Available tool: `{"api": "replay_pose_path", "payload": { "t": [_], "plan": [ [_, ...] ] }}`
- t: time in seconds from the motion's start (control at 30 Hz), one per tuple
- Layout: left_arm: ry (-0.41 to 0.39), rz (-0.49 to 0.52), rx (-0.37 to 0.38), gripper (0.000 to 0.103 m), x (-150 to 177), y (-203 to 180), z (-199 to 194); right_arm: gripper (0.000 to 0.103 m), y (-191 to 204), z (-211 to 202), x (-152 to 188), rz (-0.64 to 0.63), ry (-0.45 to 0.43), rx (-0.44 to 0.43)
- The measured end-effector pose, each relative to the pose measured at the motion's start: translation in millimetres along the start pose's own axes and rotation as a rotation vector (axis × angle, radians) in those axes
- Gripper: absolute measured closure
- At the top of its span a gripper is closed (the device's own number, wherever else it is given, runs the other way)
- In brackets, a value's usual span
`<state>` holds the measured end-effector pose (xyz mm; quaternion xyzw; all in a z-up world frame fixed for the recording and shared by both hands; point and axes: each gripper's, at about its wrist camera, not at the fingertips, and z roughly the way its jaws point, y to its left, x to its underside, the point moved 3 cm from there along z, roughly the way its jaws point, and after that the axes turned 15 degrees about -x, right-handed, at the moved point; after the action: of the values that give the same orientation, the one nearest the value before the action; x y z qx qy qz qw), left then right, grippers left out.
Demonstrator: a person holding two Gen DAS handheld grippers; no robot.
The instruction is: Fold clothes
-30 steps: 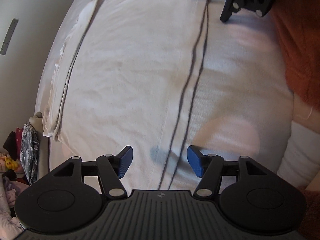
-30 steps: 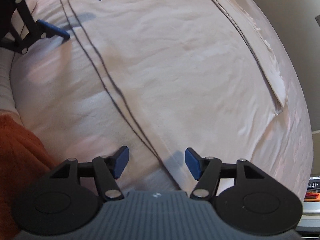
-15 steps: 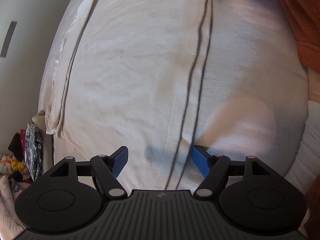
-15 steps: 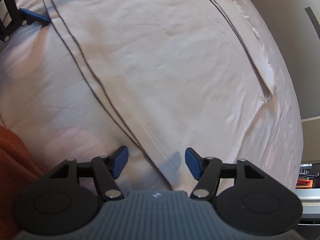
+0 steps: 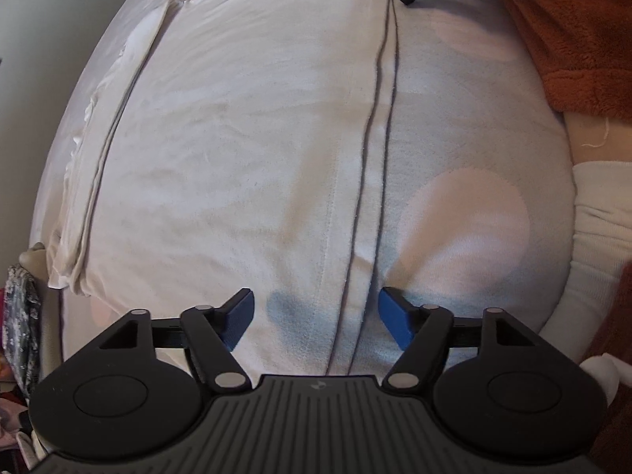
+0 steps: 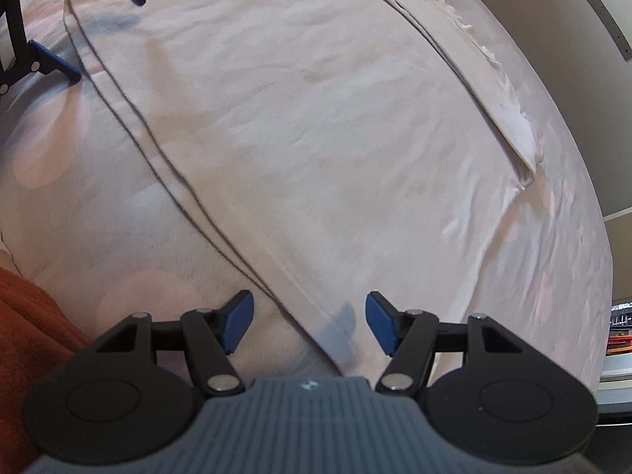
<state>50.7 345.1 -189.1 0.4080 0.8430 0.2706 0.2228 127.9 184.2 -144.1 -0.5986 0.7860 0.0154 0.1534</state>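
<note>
Both claw bases cropped, garment (image 5: pixel 237 158) blurred

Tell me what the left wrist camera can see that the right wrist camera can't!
Only the left wrist view shows a patterned cloth hanging at the far left, a white sock-like thing at the right, and pink clutter low in the left corner.

Only the right wrist view shows a grey strip on the wall and something orange at the far right.

Both show the cream garment spread flat, its edge on the white bedding, an orange fuzzy blanket, and each open hand-held gripper: left, right.
</note>
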Motion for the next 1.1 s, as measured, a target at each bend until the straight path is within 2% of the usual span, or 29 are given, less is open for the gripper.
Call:
{"api": "replay_pose_path", "payload": {
  "t": [0.07,0.2,0.3,0.47,0.53,0.6,0.7,0.97,1.1],
  "plan": [
    [-0.006,-0.014,0.035,0.056,1.3,4.0,1.1,0.037,-3.0,1.0,-1.2,0.016,0.002,-0.019],
    [-0.017,-0.008,0.075,0.058,4.9,7.0,1.3,0.037,-8.4,7.2,-6.6,0.029,0.010,-0.049],
    [-0.028,0.017,0.143,0.051,12.6,10.0,1.0,0.037,-9.4,7.0,-7.0,0.035,0.002,-0.063],
    [-0.007,-0.061,0.181,0.050,19.6,20.3,7.7,0.037,-13.5,3.1,-7.9,0.039,-0.021,-0.051],
    [-0.006,-0.067,0.175,0.054,18.9,21.0,7.9,0.037,-15.2,-1.3,-8.0,-0.009,-0.027,-0.042],
    [-0.002,-0.086,0.169,0.062,18.8,22.5,7.9,0.037,-15.1,-5.7,-3.6,-0.128,-0.019,-0.028],
    [0.008,-0.140,0.170,0.072,21.9,30.0,10.2,0.037,-22.0,-1.0,8.7,-0.250,0.044,-0.058],
    [0.026,-0.232,0.176,0.092,24.1,41.3,10.7,0.037,-47.2,7.9,25.7,-0.227,0.070,-0.137],
    [0.017,-0.229,0.173,0.091,25.7,41.9,9.4,0.038,-56.2,12.0,32.8,-0.217,0.080,-0.158]
  ]
}}
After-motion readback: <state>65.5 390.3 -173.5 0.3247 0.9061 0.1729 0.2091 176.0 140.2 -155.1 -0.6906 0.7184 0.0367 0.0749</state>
